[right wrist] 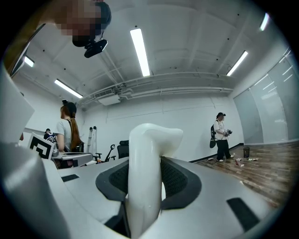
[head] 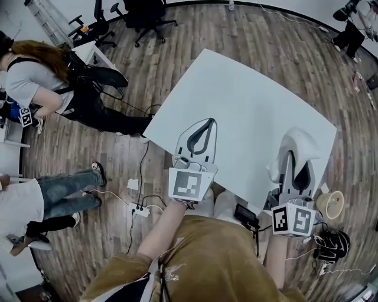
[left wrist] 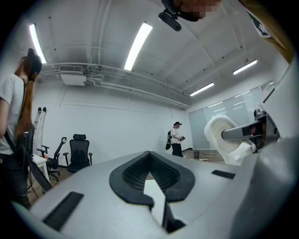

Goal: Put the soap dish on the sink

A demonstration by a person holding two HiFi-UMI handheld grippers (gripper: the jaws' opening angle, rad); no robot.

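The white soap dish is held edge-up above the right part of the white table, with my right gripper shut on it. In the right gripper view the soap dish stands upright between the black pads and hides the gap. My left gripper hangs over the table's near-left edge, shut, its tips touching with nothing between them. From the left gripper view the soap dish shows off to the right. No sink is in view.
A person in a white shirt bends over at the left, and another's legs lie near a power strip with cables. Office chairs stand at the back. A tape roll hangs at the right.
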